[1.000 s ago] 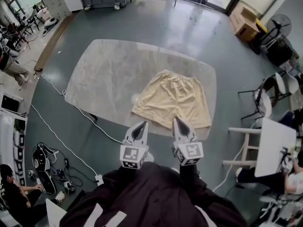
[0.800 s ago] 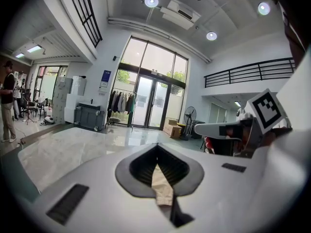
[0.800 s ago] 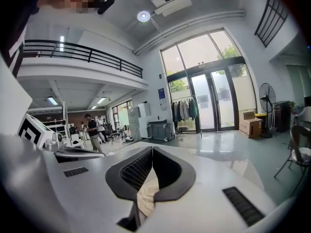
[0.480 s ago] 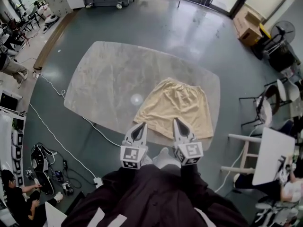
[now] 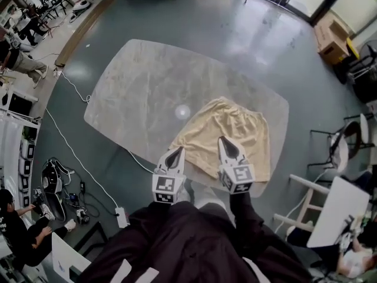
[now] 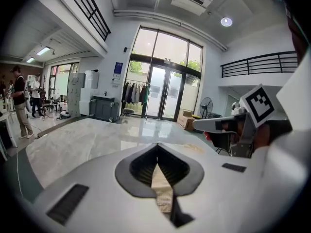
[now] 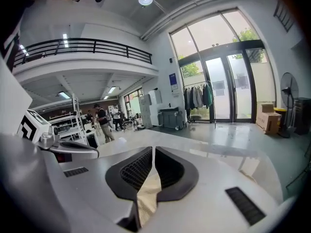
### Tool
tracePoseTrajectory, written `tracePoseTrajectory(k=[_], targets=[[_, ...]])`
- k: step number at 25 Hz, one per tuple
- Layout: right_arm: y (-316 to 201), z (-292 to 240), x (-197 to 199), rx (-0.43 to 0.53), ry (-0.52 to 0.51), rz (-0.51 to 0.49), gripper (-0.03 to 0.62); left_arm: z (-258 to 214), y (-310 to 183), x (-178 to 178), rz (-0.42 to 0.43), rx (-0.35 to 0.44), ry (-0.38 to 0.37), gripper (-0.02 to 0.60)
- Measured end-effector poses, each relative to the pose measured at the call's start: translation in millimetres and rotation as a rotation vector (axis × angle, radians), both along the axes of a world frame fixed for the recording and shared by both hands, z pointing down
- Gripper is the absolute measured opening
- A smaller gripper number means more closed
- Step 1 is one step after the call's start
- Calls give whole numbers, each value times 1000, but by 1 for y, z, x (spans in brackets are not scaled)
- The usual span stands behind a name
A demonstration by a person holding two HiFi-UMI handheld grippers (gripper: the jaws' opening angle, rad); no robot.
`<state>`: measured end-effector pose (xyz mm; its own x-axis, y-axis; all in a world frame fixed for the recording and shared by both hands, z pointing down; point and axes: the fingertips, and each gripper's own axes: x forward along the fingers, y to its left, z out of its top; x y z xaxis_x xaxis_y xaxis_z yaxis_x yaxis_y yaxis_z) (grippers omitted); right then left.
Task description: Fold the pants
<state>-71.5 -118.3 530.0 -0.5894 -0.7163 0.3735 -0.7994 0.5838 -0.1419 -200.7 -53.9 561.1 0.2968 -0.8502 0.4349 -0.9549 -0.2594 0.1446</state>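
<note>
1. The left gripper point(image 5: 175, 155) and the right gripper point(image 5: 226, 144) have come forward and lower, over the near hem of the pants point(image 5: 238, 125).
2. The pants lie flat and unmoved at the near right edge of the table point(image 5: 135, 81).
3. Both pairs of jaws are pressed together and hold nothing, so folding has not yet started.

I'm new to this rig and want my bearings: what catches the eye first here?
Beige pants lie spread flat on a pale oval table, toward its near right edge. At the near side the left gripper and right gripper point at the pants side by side, both with jaws together.
</note>
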Motion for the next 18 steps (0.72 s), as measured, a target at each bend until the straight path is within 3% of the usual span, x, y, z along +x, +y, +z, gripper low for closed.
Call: tracePoseTrajectory(k=[8, 18], targets=[[-53, 48, -10, -44, 64, -89, 8, 45, -33, -4, -58, -75, -30, 3], [-103, 104, -22, -131, 147, -186, 101, 95, -48, -13, -113, -194, -67, 44]])
